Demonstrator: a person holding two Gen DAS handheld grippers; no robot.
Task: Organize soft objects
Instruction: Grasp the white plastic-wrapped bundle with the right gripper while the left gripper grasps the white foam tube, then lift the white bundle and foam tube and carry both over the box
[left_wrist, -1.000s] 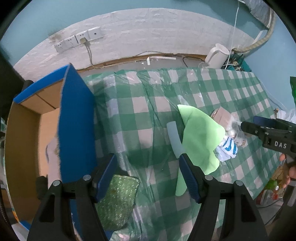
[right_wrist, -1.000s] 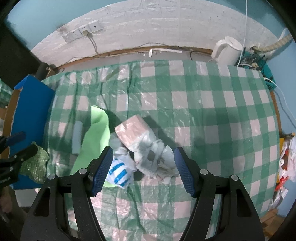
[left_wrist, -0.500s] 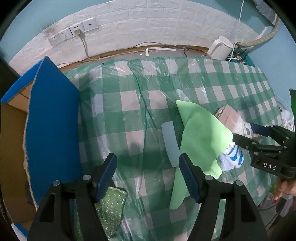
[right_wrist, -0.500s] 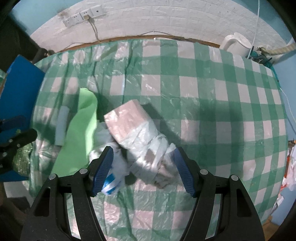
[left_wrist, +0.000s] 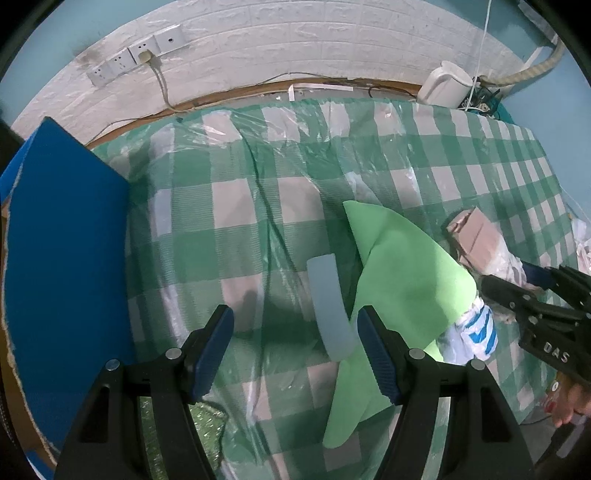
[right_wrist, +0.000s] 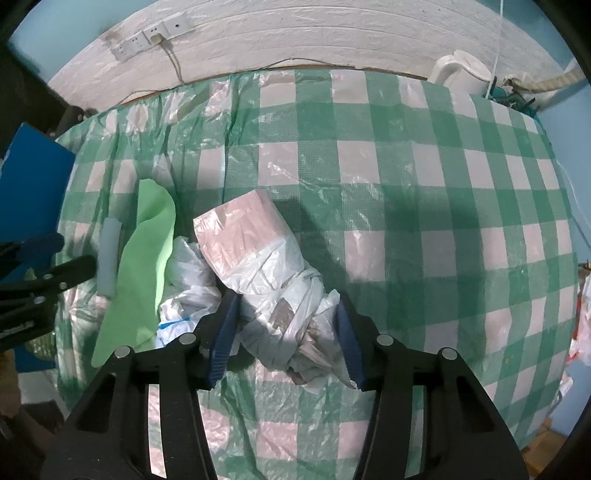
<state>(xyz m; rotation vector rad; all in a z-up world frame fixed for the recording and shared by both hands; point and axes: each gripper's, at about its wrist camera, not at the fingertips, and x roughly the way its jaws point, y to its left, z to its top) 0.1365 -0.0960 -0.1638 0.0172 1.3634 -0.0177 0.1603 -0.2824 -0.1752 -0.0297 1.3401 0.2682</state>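
A light green cloth (left_wrist: 402, 288) lies on the green checked tablecloth (left_wrist: 243, 206), with a pale blue-grey strip (left_wrist: 328, 306) beside it. My left gripper (left_wrist: 295, 350) is open above the tablecloth, its right finger next to the strip. A tied plastic bag holding a pink-brown packet (right_wrist: 266, 258) lies by a white and blue bag (right_wrist: 177, 314). My right gripper (right_wrist: 284, 332) is open, its jaws either side of the tied bag's knotted end. The green cloth (right_wrist: 144, 269) also shows in the right wrist view.
A blue-sided cardboard box (left_wrist: 59, 266) stands at the left edge of the table. A glittery green scouring pad (left_wrist: 207, 435) lies under my left gripper. A white kettle (left_wrist: 447, 83) and cables sit at the back right. Wall sockets (left_wrist: 136, 59) are behind.
My left gripper has moved right, away from the box, toward the strip and green cloth. My right gripper has moved forward and down over the tied bag.
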